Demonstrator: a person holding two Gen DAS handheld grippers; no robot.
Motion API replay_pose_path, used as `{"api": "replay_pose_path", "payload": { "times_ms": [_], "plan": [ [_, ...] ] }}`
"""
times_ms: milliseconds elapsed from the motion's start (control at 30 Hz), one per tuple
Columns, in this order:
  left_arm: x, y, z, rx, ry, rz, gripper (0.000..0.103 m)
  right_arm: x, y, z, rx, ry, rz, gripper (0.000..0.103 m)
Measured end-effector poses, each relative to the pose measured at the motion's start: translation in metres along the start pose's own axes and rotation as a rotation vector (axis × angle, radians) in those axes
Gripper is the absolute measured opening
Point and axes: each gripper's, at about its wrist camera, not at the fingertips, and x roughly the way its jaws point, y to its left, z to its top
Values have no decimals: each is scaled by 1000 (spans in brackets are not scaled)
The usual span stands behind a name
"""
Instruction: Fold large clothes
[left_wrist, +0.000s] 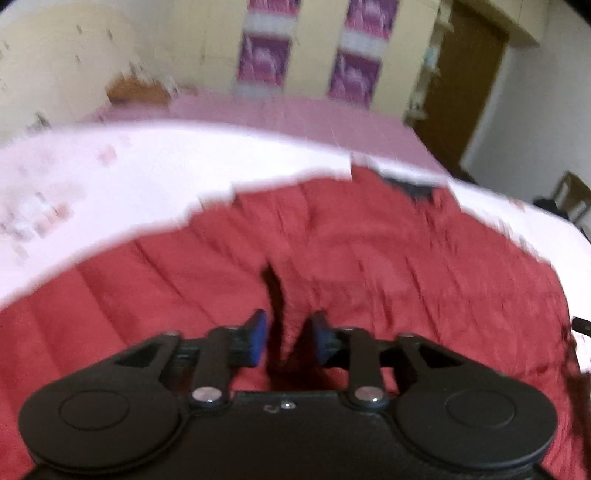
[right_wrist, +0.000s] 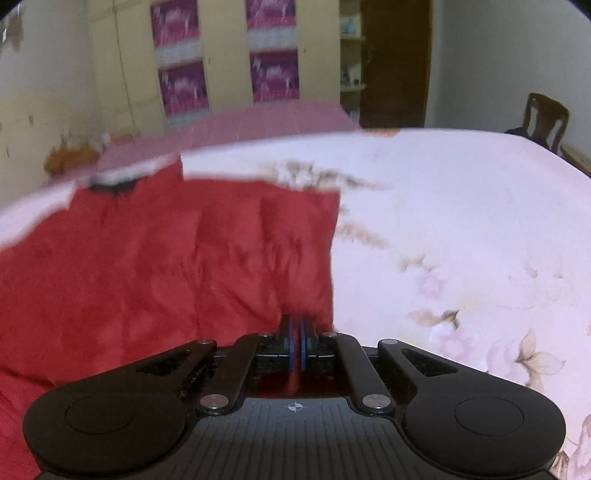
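Observation:
A large red garment (left_wrist: 332, 251) lies spread on a pale floral bed sheet (left_wrist: 92, 177), its dark collar patch (left_wrist: 410, 184) at the far edge. My left gripper (left_wrist: 289, 332) hovers low over the cloth with its blue pads apart. A raised fold of red cloth stands between them, and the pads do not press on it. In the right wrist view the same garment (right_wrist: 166, 258) fills the left half, its straight right edge running over the sheet (right_wrist: 461, 221). My right gripper (right_wrist: 296, 332) is shut on the garment's near right edge, with red cloth pinched between the pads.
A pink cover (right_wrist: 258, 122) lies on the far part of the bed. Behind it stands a cream wardrobe with purple panels (right_wrist: 273, 74), next to a brown door (right_wrist: 395, 62). A wooden chair (right_wrist: 543, 118) stands at the far right. Bare sheet extends right of the garment.

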Motion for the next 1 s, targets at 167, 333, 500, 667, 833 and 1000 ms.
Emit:
{"api": "replay_pose_path", "payload": {
  "times_ms": [167,333,500,667,833,1000],
  "plan": [
    [11,-32,11,87,-28,-10,34,14,-6,28,-23,-29,14,3],
    [61,-47,7,159,35,21,36,60,-5,44,-75,15,26,3],
    [73,-44,1,170,30,30,36,93,-17,39,-102,49,-10,3],
    [56,-52,9,156,-8,30,40,80,-24,48,-89,20,4,3],
    [71,-68,14,184,13,30,45,84,-15,58,-123,10,69,3],
    [84,-62,7,177,58,39,47,106,-8,49,-181,64,17,3]
  ]
}}
